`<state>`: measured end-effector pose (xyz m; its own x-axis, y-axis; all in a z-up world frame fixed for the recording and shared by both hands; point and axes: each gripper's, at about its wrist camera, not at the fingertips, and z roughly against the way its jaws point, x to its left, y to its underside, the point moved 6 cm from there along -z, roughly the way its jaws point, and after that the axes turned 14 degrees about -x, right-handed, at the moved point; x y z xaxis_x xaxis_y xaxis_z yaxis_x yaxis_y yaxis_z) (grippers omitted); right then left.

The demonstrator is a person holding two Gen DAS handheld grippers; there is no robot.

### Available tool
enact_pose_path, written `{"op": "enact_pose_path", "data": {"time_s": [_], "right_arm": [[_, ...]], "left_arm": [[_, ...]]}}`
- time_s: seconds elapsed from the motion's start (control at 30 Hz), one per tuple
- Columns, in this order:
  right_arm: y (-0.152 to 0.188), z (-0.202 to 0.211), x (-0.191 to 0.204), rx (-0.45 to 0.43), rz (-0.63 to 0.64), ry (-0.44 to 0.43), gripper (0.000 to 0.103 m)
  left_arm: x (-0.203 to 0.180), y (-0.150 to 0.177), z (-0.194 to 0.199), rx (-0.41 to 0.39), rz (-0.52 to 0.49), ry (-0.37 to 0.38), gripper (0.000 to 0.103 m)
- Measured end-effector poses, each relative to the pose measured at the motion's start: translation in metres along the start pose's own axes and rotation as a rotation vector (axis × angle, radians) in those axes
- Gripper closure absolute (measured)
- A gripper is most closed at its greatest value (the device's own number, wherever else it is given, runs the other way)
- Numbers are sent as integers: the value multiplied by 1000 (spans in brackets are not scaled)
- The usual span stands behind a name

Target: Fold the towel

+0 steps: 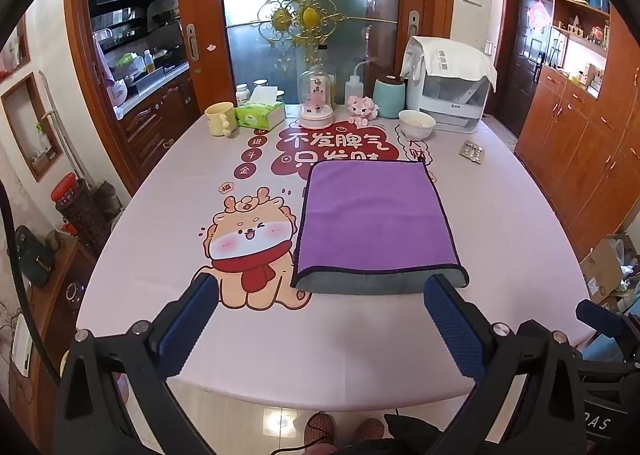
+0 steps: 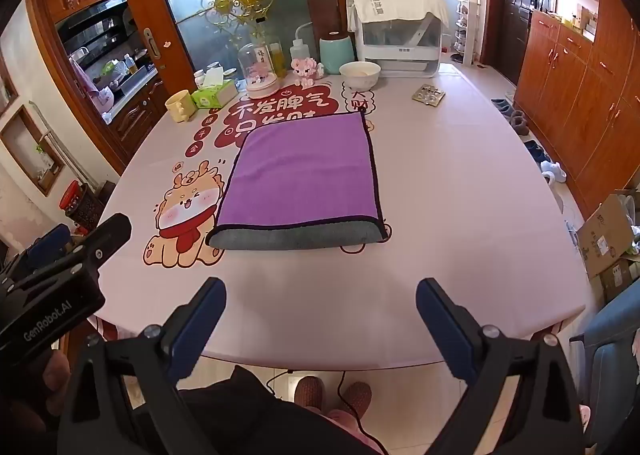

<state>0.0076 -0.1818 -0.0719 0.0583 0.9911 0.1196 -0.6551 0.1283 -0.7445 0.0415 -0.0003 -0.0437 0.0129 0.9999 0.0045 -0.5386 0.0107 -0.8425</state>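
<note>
A purple towel with a dark hem lies folded flat on the pink tablecloth, its grey underside showing along the near edge. It also shows in the right wrist view. My left gripper is open and empty, held above the table's near edge just short of the towel. My right gripper is open and empty, held back from the towel over the near edge. The left gripper's body shows at the left of the right wrist view.
At the table's far end stand a yellow mug, a tissue box, a glass dome, a squeeze bottle, a teal canister, a white bowl and a covered white appliance. A foil blister pack lies far right.
</note>
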Motion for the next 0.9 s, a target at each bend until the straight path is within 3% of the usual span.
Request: {"op": "enact_pose_path", "data": {"time_s": [0.9], "right_arm": [[0, -2, 1, 6, 0, 1, 7]], "left_arm": [[3, 4, 0, -1, 0, -6, 1]]}}
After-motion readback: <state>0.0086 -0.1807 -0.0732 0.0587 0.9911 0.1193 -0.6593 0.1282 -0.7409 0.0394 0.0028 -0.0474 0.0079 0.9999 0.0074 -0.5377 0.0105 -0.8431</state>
